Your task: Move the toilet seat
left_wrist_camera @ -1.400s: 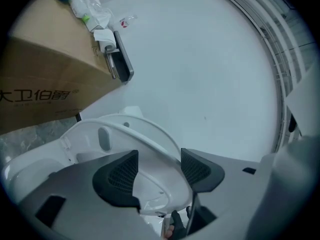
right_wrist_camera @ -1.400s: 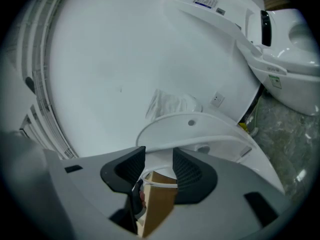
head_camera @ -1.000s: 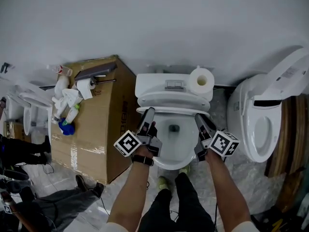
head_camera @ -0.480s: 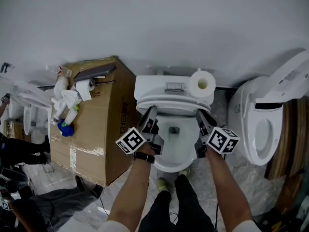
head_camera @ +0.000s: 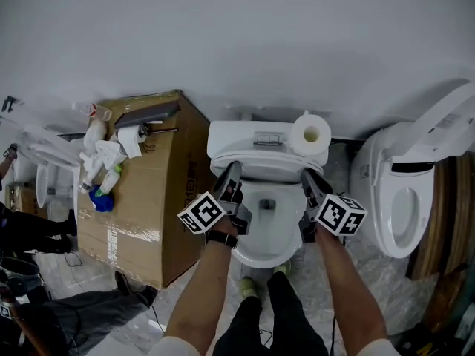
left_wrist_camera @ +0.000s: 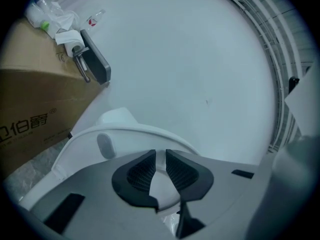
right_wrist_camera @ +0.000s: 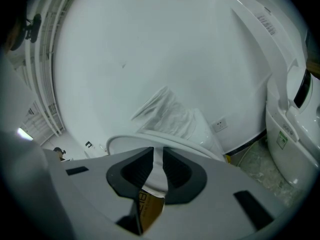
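The white toilet seat (head_camera: 267,170) is tilted up from the bowl (head_camera: 266,232) towards the tank (head_camera: 249,136). My left gripper (head_camera: 231,172) holds its left side and my right gripper (head_camera: 307,176) its right side. In the left gripper view the seat's rim (left_wrist_camera: 131,133) arcs ahead with a bumper on its underside, and its edge fills the narrow gap of the left gripper (left_wrist_camera: 160,170). The right gripper (right_wrist_camera: 158,167) likewise pinches the seat's rim (right_wrist_camera: 150,138). Both pairs of jaws have just been closing, with the seat's edge between them.
A toilet paper roll (head_camera: 310,133) stands on the tank's right end. A cardboard box (head_camera: 152,199) with bottles and tissue (head_camera: 104,162) stands close on the left. A second toilet (head_camera: 404,199) with its lid up is on the right. A white wall is behind.
Both grippers have edged a little farther along the seat's sides towards the tank. The seat's ring now looks flatter and closer to the tank.
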A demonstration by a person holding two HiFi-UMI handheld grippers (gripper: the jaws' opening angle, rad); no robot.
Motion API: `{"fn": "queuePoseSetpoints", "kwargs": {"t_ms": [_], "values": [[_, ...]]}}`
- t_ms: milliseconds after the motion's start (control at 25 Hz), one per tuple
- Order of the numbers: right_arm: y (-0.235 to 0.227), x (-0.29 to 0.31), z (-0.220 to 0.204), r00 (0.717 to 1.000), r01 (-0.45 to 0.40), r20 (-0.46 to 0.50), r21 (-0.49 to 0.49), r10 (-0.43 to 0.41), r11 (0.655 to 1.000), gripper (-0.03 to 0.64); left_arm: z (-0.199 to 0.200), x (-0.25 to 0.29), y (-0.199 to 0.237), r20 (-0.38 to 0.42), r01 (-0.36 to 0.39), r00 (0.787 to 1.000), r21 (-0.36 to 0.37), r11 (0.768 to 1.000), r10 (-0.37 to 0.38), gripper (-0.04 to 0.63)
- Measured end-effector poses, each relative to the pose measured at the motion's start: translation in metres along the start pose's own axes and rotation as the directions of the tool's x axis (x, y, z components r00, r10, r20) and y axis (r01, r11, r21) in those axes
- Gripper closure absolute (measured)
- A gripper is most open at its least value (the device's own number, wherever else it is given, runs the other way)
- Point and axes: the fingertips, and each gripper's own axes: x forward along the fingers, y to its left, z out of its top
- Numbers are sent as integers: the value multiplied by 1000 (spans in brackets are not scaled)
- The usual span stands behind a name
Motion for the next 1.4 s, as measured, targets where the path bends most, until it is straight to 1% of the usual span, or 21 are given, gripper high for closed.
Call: {"fn": "queuePoseSetpoints", "kwargs": {"t_ms": [200, 360, 440, 560, 640, 720, 760, 840, 960, 1080, 1160, 1280, 1320, 1400], "values": [[4, -5, 0, 1000, 1, -5, -17, -1, 1000, 549, 0, -3, 2, -11, -9, 1000, 15, 1000, 9, 533], [21, -20, -1, 1000, -20, -10, -41, 20, 999, 549, -1, -19, -6, -23, -16, 1000, 19, 1000, 17, 537], [33, -30, -5, 999, -33, -16, -63, 32, 997, 554, 0, -31, -13, -25, -24, 999, 53, 998, 26, 548], [56, -46, -8, 999, -48, -16, -113, 46, 992, 557, 2, -50, -31, -43, -19, 999, 124, 992, 25, 560], [74, -58, -8, 998, -58, -13, -157, 57, 986, 558, 1, -62, -51, -73, -1, 997, 165, 986, 13, 563], [95, -73, -9, 998, -65, -11, -215, 64, 974, 558, -1, -76, -79, -107, 35, 994, 221, 975, -12, 565], [106, -82, -10, 998, -66, -7, -251, 67, 966, 560, -2, -84, -94, -125, 58, 992, 263, 963, -25, 565], [130, -102, -10, 997, -70, 6, -326, 76, 943, 560, -4, -102, -125, -158, 105, 986, 357, 928, -51, 565], [166, -135, -7, 995, -76, 30, -412, 97, 908, 560, -7, -131, -168, -204, 173, 975, 471, 865, -84, 565], [199, -167, 1, 992, -70, 57, -471, 109, 880, 560, -6, -161, -207, -230, 217, 968, 558, 801, -102, 565], [219, -188, 8, 991, -44, 87, -518, 104, 854, 560, -3, -184, -231, -232, 236, 966, 591, 771, -118, 565], [246, -221, 17, 985, 11, 148, -570, 90, 822, 563, -4, -220, -268, -232, 264, 961, 623, 736, -149, 565], [254, -232, 20, 982, 27, 169, -576, 86, 817, 566, -5, -232, -279, -235, 273, 959, 632, 725, -157, 565], [272, -253, 24, 974, 54, 209, -579, 84, 814, 574, -6, -255, -299, -244, 293, 954, 640, 711, -174, 565]]}}
